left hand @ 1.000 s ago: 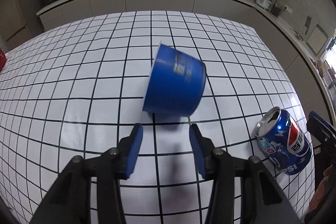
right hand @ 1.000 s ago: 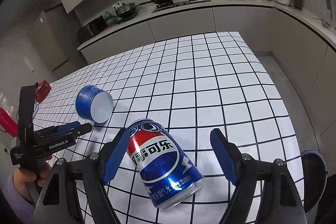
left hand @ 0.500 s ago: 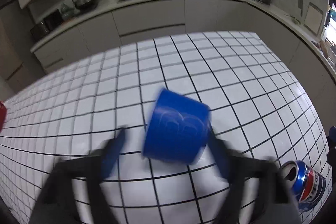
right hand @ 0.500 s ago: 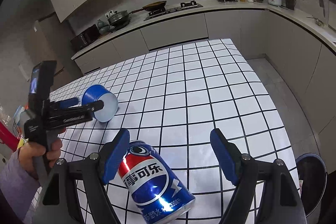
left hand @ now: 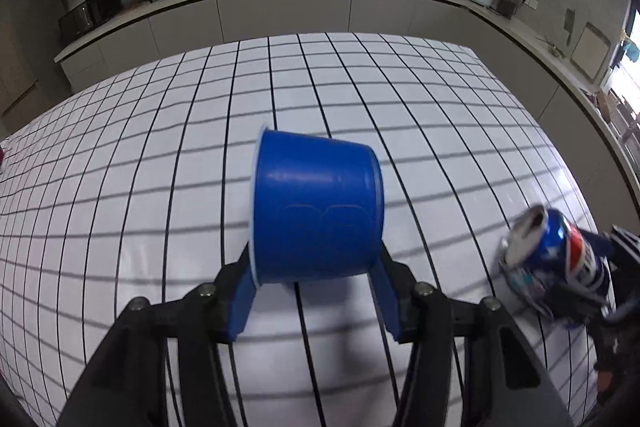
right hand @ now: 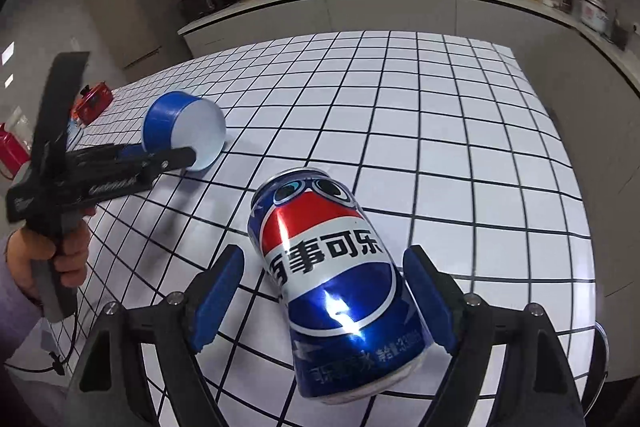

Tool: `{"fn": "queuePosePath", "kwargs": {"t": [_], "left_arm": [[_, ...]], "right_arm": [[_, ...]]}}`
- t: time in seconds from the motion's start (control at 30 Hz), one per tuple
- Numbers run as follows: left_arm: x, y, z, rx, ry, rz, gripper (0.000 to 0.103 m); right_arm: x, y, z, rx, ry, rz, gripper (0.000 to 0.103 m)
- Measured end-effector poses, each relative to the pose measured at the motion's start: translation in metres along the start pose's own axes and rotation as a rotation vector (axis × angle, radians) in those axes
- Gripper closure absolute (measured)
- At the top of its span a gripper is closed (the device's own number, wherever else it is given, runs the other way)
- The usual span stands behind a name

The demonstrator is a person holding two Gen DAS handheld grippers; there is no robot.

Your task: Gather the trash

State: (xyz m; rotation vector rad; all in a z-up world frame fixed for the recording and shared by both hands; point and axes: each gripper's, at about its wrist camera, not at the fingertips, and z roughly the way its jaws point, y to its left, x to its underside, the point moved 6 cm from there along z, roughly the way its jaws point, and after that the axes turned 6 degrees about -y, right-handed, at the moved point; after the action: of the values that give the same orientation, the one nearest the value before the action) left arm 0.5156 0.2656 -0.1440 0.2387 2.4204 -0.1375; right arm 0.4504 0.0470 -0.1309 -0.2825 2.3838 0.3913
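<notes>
**A:** Left gripper (left hand: 314, 279) status?

**B:** Angled down at the blue cup (left hand: 316, 211). The cup lies on its side on the white tiled worktop (left hand: 400, 87), mouth to the left in the left wrist view, base to the right. It sits between the 2 jaws. They have just been closing, and 1 pad now looks pressed to the rim end and 1 to the base end. I read that as clenched on the cup. The cup hides the pad tips, so contact is only apparent.

**A:** Is the cup lifted?

**B:** Can't tell. In the right wrist view it looks to be resting on the tiles with its white inside facing the camera. 1 black finger crosses in front of its mouth. A hand (right hand: 44, 251) holds that gripper's handle at the left edge.

**A:** Right gripper (right hand: 324, 267)?

**B:** Jaws released and wide, just opened a touch further. The cola can (right hand: 336, 267) lies on its side on the worktop between them, top end away from the camera. There is a clear gap on the left pad's side. The right pad is just beside the can wall, and I can't confirm touch. No grip.

**A:** Can relative to cup?

**B:** Well apart. In the left wrist view the can is at the right edge, blurred, near the worktop's near-right corner. The cup is mid-worktop.
</notes>
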Motion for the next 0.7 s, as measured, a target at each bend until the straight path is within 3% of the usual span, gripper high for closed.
{"fn": "queuePosePath", "kwargs": {"t": [0.2,0.57,0.67,0.7], "left_arm": [[0.028,-0.009,-0.025,0.009,0.016,0.004,0.049],[0.041,-0.003,-0.041,-0.013,0.009,-0.009,0.048],[0.041,0.003,-0.043,-0.033,0.009,-0.015,0.039],[0.041,0.004,-0.044,-0.044,0.006,-0.014,0.032]], "right_arm": [[0.002,0.005,0.006,-0.043,0.011,0.016,0.021],[-0.002,0.022,0.011,-0.051,0.013,-0.013,0.021],[-0.001,0.025,0.012,-0.058,0.014,-0.009,0.021],[-0.001,0.027,0.013,-0.059,0.014,-0.011,0.021]]}}
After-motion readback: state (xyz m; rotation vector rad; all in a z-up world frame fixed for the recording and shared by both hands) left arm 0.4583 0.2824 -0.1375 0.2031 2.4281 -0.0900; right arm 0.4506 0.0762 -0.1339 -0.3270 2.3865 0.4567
